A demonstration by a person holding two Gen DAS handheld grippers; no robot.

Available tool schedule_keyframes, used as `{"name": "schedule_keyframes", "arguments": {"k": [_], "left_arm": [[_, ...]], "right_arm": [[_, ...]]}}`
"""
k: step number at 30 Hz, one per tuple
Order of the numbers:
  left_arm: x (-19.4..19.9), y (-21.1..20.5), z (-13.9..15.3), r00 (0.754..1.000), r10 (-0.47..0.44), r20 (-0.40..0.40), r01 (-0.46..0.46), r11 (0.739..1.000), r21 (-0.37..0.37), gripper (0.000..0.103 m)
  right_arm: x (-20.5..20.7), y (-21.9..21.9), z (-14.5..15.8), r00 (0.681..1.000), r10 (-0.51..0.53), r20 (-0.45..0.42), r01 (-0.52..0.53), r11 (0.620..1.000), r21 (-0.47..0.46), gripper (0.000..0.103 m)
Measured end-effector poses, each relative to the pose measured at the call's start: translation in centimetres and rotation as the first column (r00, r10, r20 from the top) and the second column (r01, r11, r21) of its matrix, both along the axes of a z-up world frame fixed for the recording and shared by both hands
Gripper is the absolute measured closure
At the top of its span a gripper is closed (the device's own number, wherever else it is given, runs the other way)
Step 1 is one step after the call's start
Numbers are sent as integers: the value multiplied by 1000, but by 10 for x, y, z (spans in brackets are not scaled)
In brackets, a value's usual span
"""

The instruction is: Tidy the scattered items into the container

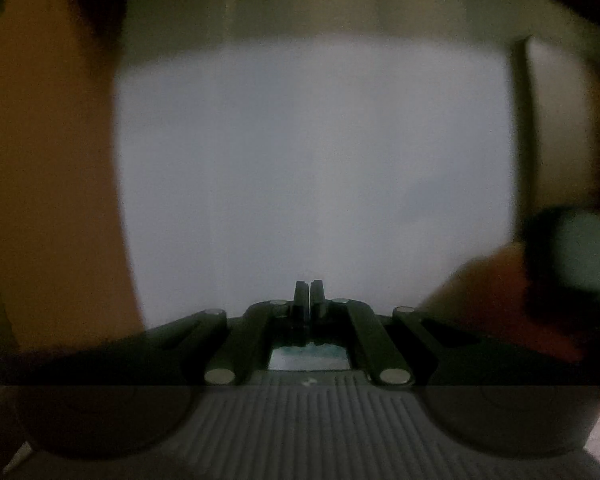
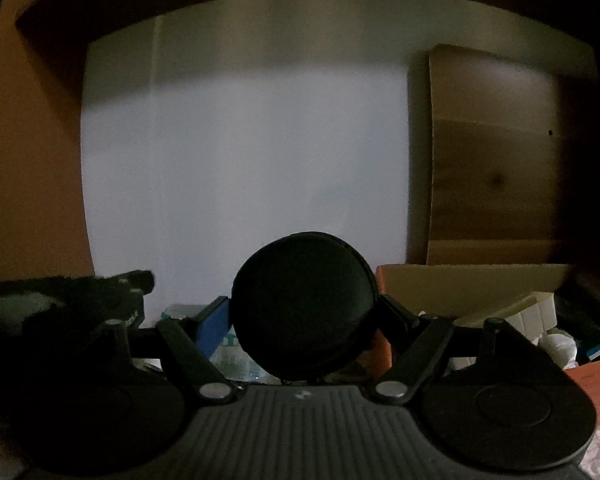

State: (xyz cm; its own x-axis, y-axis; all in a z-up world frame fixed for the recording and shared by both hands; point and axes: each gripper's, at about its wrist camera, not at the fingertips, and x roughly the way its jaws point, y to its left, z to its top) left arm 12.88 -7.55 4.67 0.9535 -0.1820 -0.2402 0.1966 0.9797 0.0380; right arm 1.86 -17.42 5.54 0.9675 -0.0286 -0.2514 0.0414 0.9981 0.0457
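Your right gripper (image 2: 305,312) clamps a round black case (image 2: 304,304) dead ahead between its fingers; your left gripper (image 1: 309,294) sits closed, empty.

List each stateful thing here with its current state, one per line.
left gripper: shut, nothing between its fingers.
right gripper: clamped on the round black case.
round black case: held, lifted, closed.
cardboard box: open at the top, items inside.
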Motion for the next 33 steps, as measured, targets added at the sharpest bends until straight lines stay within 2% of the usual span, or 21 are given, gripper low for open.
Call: {"name": "schedule_keyframes", "arguments": {"k": [2,3,4,9,11,12,14,15,16,17,18,22,28,33], "left_arm": [[11,8,-14,999,17,-34,-17,1000,7,71],[16,12,-20,999,17,-49,-17,1000,8,41],[21,15,-27,998,21,-52,-21,1000,8,18],[35,12,-40,998,-3,-63,3,1000,4,0],[43,9,-44,997,-5,-79,5,1000,-5,0],[50,9,-46,995,0,-101,-2,1000,-18,1],[66,11,-52,981,-4,-193,-6,999,-50,27],[73,12,-58,968,-18,-249,1,998,-67,53],[73,13,-65,960,-25,-278,2,997,-81,59],[73,14,-66,962,-8,-273,-14,997,-78,69],[75,15,-64,962,19,-273,-38,997,-64,93],[75,24,-59,963,12,-268,-32,997,-71,96],[55,21,-56,984,6,-177,-18,998,-66,98],[30,15,-29,996,-36,-80,30,997,-74,99]], "right_arm": [[2,5,-3,1000,15,-10,-15,1000,-11,26],[4,9,-7,1000,26,-18,-26,1000,-14,26],[8,10,-11,999,36,-27,-36,999,-15,26],[19,17,-22,997,59,-49,-59,998,-4,26],[23,16,-22,997,54,-50,-54,999,-4,26],[24,15,-23,997,51,-50,-51,999,-6,26],[24,14,-24,998,46,-52,-46,999,-10,26],[26,13,-26,997,46,-54,-46,999,-13,26],[26,13,-27,998,44,-55,-45,999,-15,26],[26,12,-27,998,42,-55,-43,999,-17,26],[23,13,-26,998,41,-55,-42,999,-19,26],[20,10,-24,998,44,-42,-45,999,-18,26],[13,9,-13,999,48,-6,-48,999,-23,26],[7,-3,-2,999,34,36,-33,999,-22,26]]}}
